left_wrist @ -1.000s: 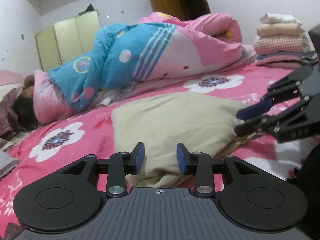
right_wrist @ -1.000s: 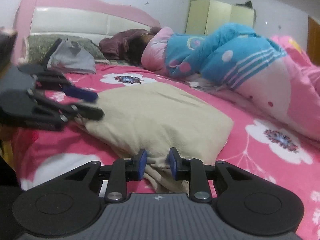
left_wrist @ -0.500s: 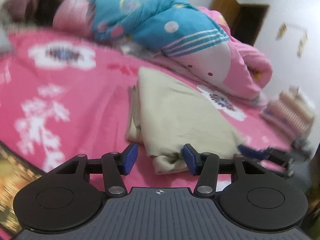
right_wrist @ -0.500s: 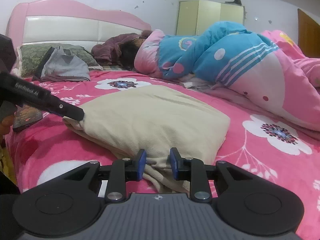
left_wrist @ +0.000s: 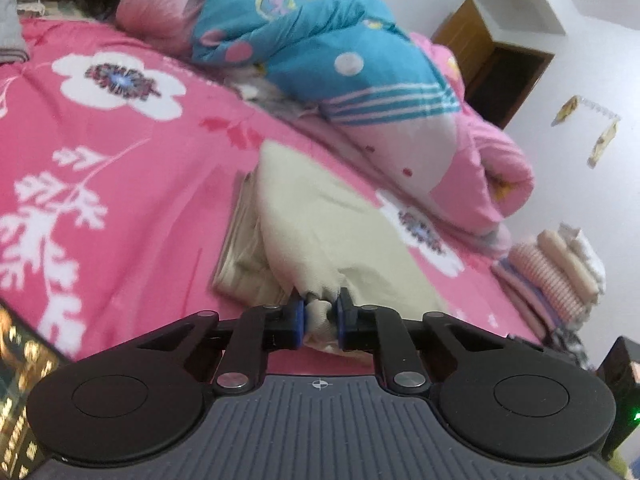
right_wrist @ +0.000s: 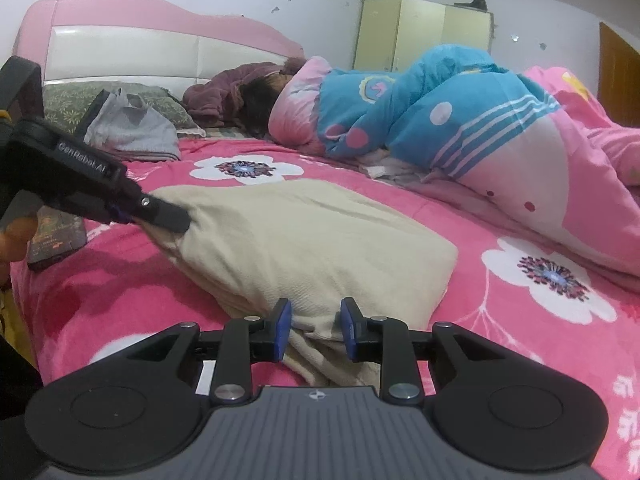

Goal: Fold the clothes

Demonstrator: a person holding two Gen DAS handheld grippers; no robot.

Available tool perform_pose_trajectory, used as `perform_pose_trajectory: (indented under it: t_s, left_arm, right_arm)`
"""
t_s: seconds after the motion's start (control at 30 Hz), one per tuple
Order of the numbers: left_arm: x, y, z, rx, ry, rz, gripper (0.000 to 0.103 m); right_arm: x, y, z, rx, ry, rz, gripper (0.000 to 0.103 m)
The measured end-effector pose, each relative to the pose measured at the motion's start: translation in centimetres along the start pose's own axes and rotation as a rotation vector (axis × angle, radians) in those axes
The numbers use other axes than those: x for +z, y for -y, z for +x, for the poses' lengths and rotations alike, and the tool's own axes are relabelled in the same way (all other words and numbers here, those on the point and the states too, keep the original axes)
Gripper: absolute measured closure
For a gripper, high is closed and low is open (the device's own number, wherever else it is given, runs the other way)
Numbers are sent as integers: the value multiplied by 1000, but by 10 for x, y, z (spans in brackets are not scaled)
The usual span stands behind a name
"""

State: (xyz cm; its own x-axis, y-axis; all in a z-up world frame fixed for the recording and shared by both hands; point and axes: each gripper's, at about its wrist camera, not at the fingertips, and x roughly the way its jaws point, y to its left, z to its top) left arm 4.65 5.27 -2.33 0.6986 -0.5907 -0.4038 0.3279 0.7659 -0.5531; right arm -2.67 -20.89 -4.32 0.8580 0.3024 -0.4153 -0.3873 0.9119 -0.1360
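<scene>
Beige folded garment point(left_wrist: 320, 220) lies on pink floral bedspread point(left_wrist: 100, 168), centre of frame in both views, w/ stacked edges showing on its left side in left wrist view.

Left gripper point(left_wrist: 319, 317) at bottom centre of its view: jaws closing, nearly together, blue pads pinching a bunched corner of the beige cloth. In right wrist view same gripper comes in from mid-left edge, tip on garment's left corner, cloth pulled up a bit there.

Right gripper point(right_wrist: 314, 330) bottom centre of its view: jaws partly open, near corner of the garment sits between the pads; both pads seem to touch the fabric, so it looks gripped.

Behind the garment, upper half of frame: person lying under blue-and-pink quilt point(right_wrist: 440, 120). Pile of folded clothes point(left_wrist: 560, 272) at right edge of left wrist view. Pink headboard point(right_wrist: 160, 36) upper left in right wrist view, grey cloth point(right_wrist: 136, 132) below it.
</scene>
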Motion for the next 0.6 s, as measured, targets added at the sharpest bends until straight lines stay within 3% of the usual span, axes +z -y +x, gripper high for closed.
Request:
perform_pose_trajectory:
  t_s: [0.2, 0.37, 0.47, 0.6]
  left_arm:
    - [21, -10, 6, -23, 34, -41, 91]
    - [30, -32, 15, -58, -1, -167, 91]
    - [30, -27, 9, -76, 20, -128, 91]
    - [18, -52, 23, -56, -69, -230, 90]
  right_arm:
    - [13, -8, 6, 10, 0, -39, 74]
    - [16, -16, 14, 2, -3, -78, 74]
    - [17, -16, 12, 10, 2, -78, 74]
    - [10, -17, 15, 34, -23, -96, 74]
